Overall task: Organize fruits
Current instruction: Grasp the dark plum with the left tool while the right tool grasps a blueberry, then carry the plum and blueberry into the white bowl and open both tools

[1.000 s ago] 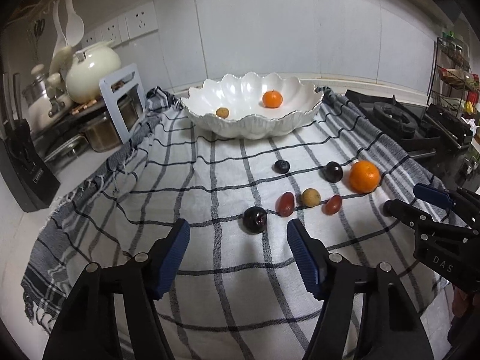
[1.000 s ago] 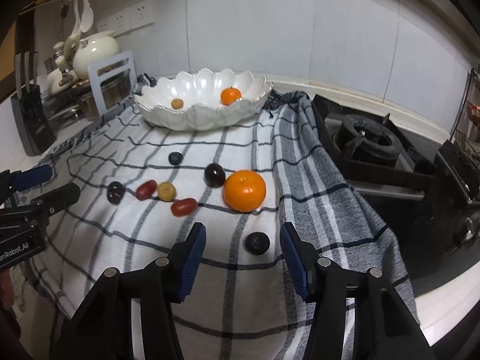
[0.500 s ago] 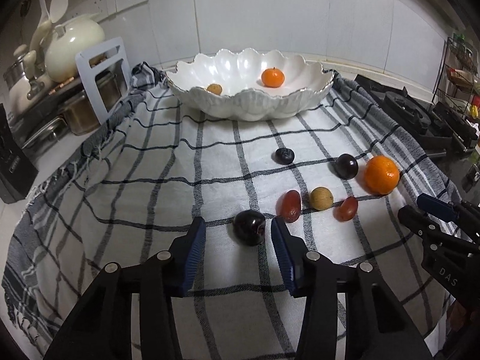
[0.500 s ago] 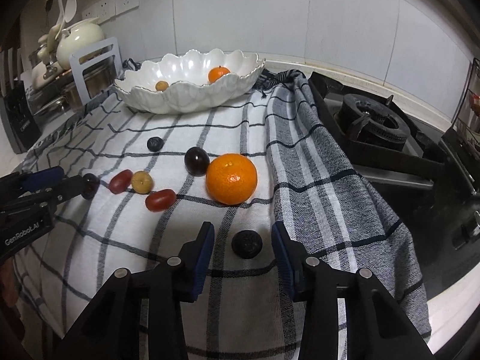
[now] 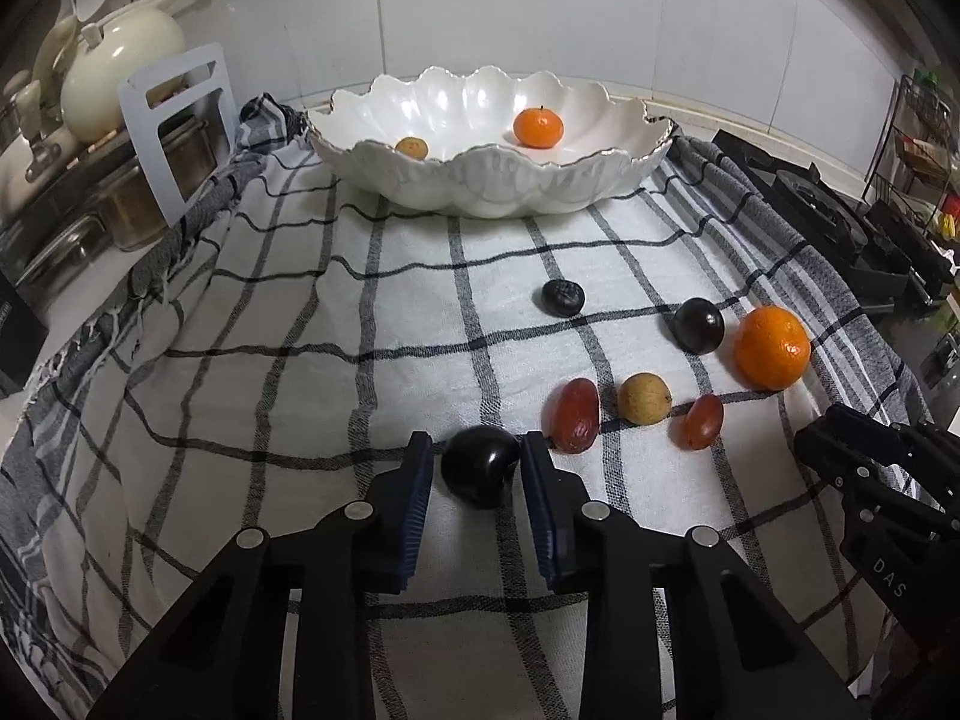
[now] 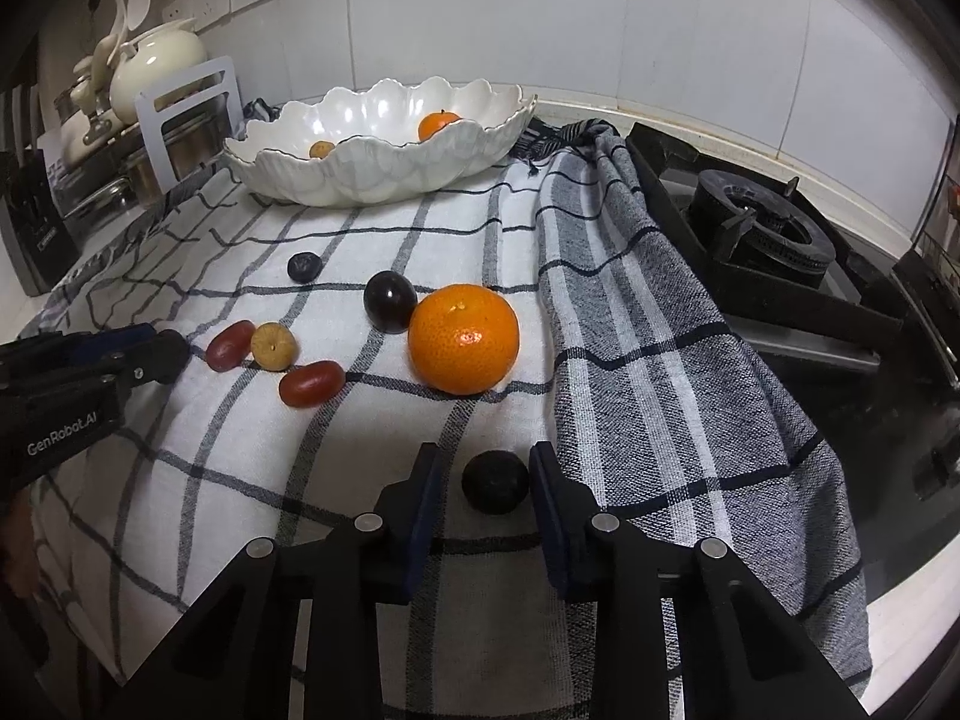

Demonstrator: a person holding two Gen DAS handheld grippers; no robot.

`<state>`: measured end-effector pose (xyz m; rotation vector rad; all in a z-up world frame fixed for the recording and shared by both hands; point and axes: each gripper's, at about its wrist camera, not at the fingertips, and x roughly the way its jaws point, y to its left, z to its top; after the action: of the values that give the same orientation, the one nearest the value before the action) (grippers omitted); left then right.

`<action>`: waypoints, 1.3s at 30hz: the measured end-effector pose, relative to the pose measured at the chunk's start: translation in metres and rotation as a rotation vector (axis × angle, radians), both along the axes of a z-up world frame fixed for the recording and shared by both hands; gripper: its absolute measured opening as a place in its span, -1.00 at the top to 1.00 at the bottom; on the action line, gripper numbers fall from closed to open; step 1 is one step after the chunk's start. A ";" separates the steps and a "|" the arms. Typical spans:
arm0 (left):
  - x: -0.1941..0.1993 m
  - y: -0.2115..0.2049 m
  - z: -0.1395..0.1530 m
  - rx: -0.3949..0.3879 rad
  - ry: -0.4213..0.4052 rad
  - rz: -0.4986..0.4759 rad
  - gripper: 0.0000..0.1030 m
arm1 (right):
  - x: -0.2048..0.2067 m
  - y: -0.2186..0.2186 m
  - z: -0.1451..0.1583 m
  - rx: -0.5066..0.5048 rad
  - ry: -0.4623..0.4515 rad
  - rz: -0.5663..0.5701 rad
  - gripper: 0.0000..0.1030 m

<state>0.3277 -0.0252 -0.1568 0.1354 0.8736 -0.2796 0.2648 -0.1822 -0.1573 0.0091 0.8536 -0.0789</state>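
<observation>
A white scalloped bowl (image 5: pixel 498 186) at the back of the checked cloth (image 5: pixel 300 312) holds a small orange (image 5: pixel 538 127) and a small tan fruit (image 5: pixel 411 147). My left gripper (image 5: pixel 477 471) straddles a dark plum (image 5: pixel 479 465) on the cloth, its jaws close on either side with a small gap on the left. My right gripper (image 6: pixel 485 483) straddles a small dark fruit (image 6: pixel 495 481), its jaws narrowly apart from it. A big orange (image 6: pixel 463 346), another dark plum (image 6: pixel 390 301), two red fruits (image 6: pixel 311 383), a tan fruit (image 6: pixel 273 346) and a dark berry (image 6: pixel 303 266) lie loose between them.
A gas stove (image 6: pixel 762 240) stands right of the cloth. A cream teapot (image 5: pixel 114 75), a white rack (image 5: pixel 174 120) and steel pots (image 5: pixel 126 204) stand at the left. A black knife block (image 6: pixel 30 234) is at the far left. The counter's front edge (image 6: pixel 888 594) is near my right gripper.
Both grippers have moved forward and down over their fruits and narrowed their jaws around them. The fruits on the cloth have not moved.
</observation>
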 end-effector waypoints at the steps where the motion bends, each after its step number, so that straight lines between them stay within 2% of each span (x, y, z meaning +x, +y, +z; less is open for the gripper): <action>1: 0.001 0.000 -0.001 -0.002 0.006 0.003 0.43 | 0.000 0.000 0.000 -0.001 0.001 -0.003 0.45; 4: 0.001 0.001 -0.003 -0.005 0.011 0.009 0.44 | 0.000 0.000 -0.001 -0.008 0.000 -0.005 0.52; 16: -0.011 0.004 0.013 -0.001 -0.037 0.013 0.45 | -0.007 0.002 0.010 0.009 -0.039 0.013 0.53; 31: -0.030 0.005 0.055 -0.041 -0.144 0.014 0.45 | -0.012 0.006 0.057 0.040 -0.169 0.049 0.53; 39: -0.032 0.005 0.079 -0.078 -0.204 0.019 0.45 | -0.007 0.004 0.083 0.097 -0.229 0.065 0.53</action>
<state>0.2960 -0.0202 -0.0775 0.0815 0.6605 -0.2760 0.2574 -0.1783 -0.0743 0.0800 0.6280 0.0249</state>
